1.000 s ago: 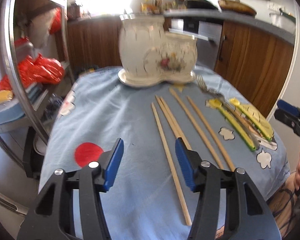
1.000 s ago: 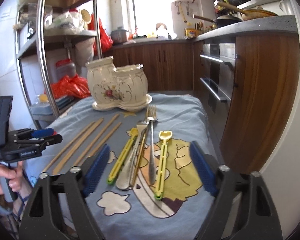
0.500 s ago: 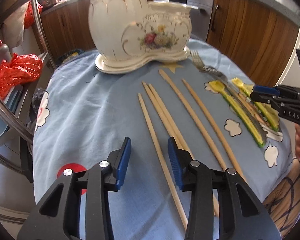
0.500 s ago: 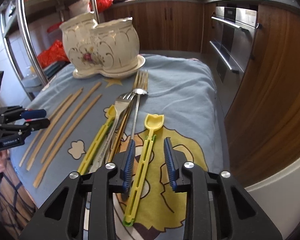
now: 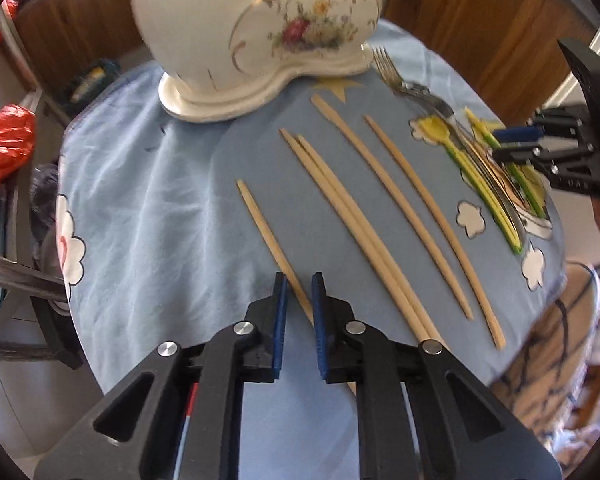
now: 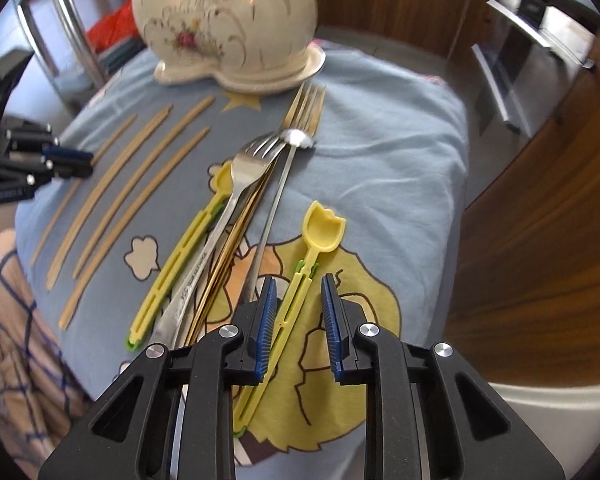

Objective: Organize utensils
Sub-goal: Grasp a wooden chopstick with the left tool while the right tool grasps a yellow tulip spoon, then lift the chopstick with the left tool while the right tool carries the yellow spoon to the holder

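Several wooden chopsticks (image 5: 364,232) lie side by side on the blue cloth (image 5: 140,200). My left gripper (image 5: 299,280) points down over the leftmost chopstick (image 5: 266,232). Its jaws are closing with the stick between them, and a gap still shows on both sides. My right gripper (image 6: 298,282) straddles the handle of a yellow spoon (image 6: 324,228). Its jaws are closing too, and the pads do not press the handle. Two forks (image 6: 252,160), a gold utensil (image 6: 228,248) and a second yellow spoon (image 6: 180,256) lie left of it. The cream ceramic holder (image 6: 228,20) stands at the far edge.
A metal rack (image 6: 72,32) with a red bag (image 5: 4,140) stands to the left of the table. An oven (image 6: 532,60) and wooden cabinets (image 6: 540,200) are on the right. A person's checked clothing (image 6: 16,320) shows at the near edge.
Both grippers tipped down towards the table and moved forward. Both pairs of jaws narrowed; the left now straddles the leftmost chopstick, the right the yellow spoon's handle.
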`<state>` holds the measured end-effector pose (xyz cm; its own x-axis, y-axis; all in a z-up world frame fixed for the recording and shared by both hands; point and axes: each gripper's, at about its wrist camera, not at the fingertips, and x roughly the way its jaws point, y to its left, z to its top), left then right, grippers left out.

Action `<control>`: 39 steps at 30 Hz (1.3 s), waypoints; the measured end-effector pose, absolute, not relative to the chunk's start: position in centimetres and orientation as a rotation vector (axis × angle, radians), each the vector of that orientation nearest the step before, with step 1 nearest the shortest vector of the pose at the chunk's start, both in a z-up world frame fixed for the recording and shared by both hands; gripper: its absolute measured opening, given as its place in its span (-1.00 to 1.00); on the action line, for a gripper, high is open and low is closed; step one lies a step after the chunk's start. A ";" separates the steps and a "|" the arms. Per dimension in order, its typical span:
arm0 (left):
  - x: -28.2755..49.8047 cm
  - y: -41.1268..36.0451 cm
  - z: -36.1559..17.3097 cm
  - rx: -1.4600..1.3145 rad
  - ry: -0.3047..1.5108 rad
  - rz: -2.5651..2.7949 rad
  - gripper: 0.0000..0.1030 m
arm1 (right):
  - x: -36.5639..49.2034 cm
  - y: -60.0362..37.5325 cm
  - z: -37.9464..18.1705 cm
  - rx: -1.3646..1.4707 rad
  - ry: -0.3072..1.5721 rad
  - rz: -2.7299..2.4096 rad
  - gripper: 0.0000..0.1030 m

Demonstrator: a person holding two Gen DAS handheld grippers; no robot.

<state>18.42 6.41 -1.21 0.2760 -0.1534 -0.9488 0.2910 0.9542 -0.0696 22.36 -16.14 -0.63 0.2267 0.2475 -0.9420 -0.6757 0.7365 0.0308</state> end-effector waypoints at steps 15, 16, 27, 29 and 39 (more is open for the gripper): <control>20.7 6.9 -0.9 0.125 1.448 -0.367 -0.86 | 23.6 -13.8 -0.9 -0.587 1.308 0.679 -0.79; 20.6 7.3 -0.9 0.103 1.433 -0.366 -0.87 | 23.5 -13.9 -0.9 -0.577 1.296 0.677 -0.79; 16.4 12.3 2.2 -0.050 1.133 -0.348 -0.92 | 24.3 -16.1 4.7 -0.300 1.039 0.701 -0.79; 15.6 13.1 3.4 -0.073 1.062 -0.320 -0.92 | 23.7 -16.2 5.9 -0.253 0.968 0.709 -0.79; 13.6 13.4 10.3 -0.183 0.648 -0.225 -0.91 | 23.6 -16.5 9.8 0.007 0.656 0.711 -0.79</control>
<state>13.63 13.36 10.29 0.7745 -0.2629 -0.5753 0.1494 0.9598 -0.2376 23.58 -16.49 9.82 0.5674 0.6073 -0.5561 -0.6030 0.7664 0.2217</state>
